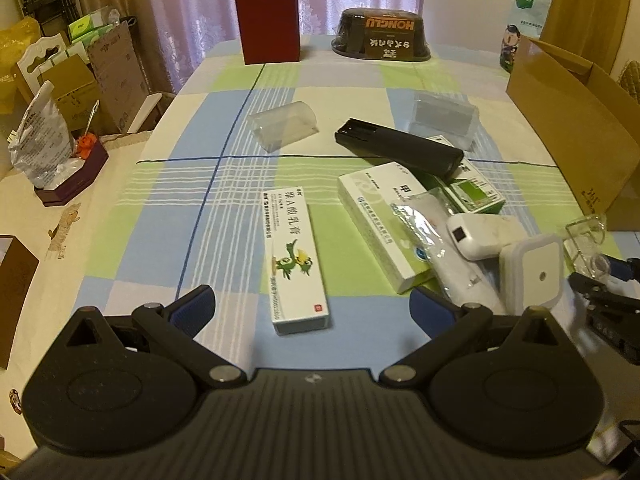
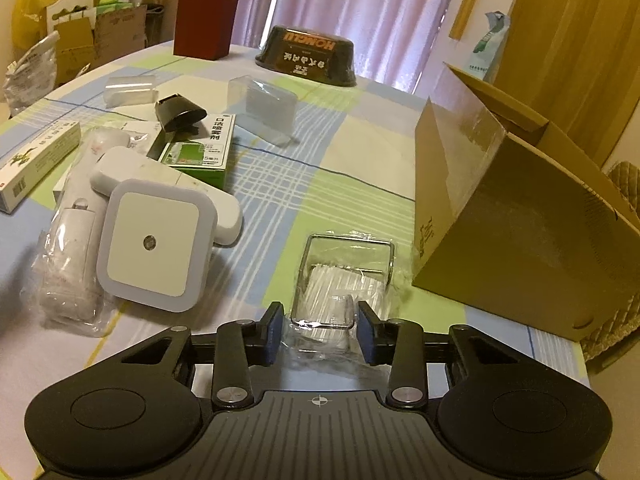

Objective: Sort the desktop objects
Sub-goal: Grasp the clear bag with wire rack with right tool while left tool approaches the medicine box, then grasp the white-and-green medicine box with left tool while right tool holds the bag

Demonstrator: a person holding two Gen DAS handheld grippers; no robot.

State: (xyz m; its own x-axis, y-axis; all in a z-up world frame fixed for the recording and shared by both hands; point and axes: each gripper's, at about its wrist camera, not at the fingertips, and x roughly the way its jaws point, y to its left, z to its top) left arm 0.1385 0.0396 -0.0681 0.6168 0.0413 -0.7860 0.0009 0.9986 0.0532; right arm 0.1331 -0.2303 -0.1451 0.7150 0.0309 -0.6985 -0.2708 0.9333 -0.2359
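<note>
In the left wrist view my left gripper (image 1: 314, 306) stands open just above the checked tablecloth. A white ointment box (image 1: 294, 260) with a green cartoon print lies between and just ahead of its fingers, untouched. In the right wrist view my right gripper (image 2: 320, 332) has its blue pads against both sides of the near end of a clear plastic box (image 2: 344, 276) wrapped in film, which rests on the cloth. A square white night light (image 2: 154, 244) leans on a white device (image 2: 168, 184) to its left.
An open cardboard box (image 2: 512, 216) stands close on the right near the table edge. A pile holds a long black case (image 1: 400, 148), a white medicine box (image 1: 380, 224) and a green box (image 2: 204, 148). At the back stand a red box (image 1: 270, 24) and a dark tub (image 1: 382, 36).
</note>
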